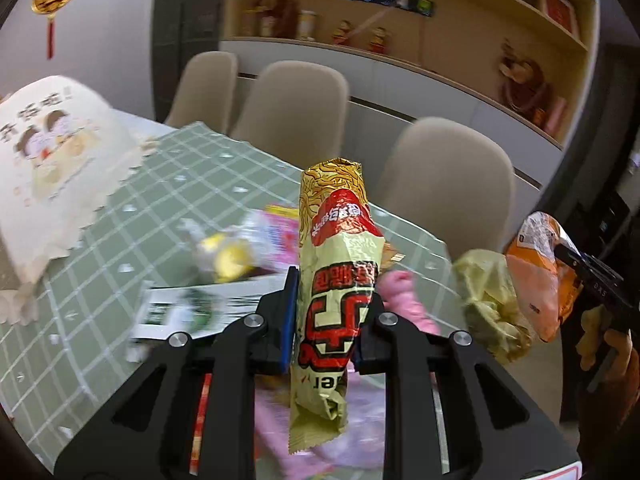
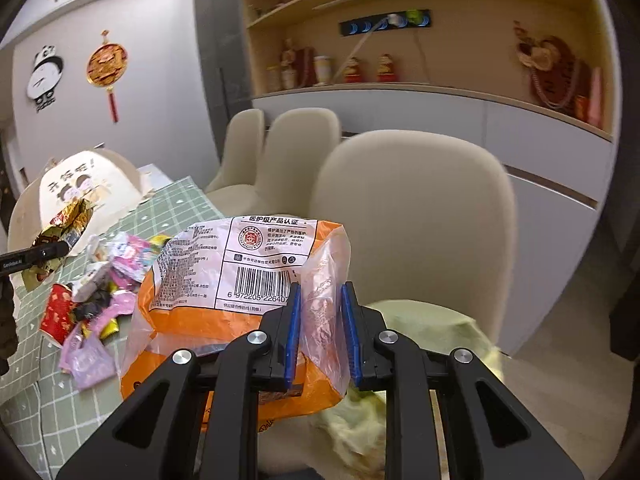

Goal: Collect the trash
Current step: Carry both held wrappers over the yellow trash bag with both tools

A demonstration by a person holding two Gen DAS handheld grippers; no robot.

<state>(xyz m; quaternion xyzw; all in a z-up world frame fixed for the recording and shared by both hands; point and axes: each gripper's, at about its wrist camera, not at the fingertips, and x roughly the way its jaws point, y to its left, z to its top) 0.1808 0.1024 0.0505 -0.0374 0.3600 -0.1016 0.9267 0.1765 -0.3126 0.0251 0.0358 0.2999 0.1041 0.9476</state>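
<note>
My left gripper [image 1: 330,312] is shut on a gold and red snack wrapper [image 1: 340,248] and holds it upright above the green checked tablecloth [image 1: 180,176]. My right gripper [image 2: 322,320] is shut on an orange and clear plastic bag [image 2: 240,272] with a barcode, held over the table's right edge; it also shows in the left wrist view [image 1: 536,276]. A yellow-green trash bag [image 1: 488,300] hangs below the orange bag and shows in the right wrist view [image 2: 420,328]. A pile of loose wrappers [image 2: 104,292] lies on the table.
A cream paper bag with a cartoon print [image 1: 52,160] stands at the table's left end. Beige chairs [image 2: 412,216] line the far side. A red cup [image 2: 58,316] lies in the wrapper pile. Shelves with figurines fill the back wall.
</note>
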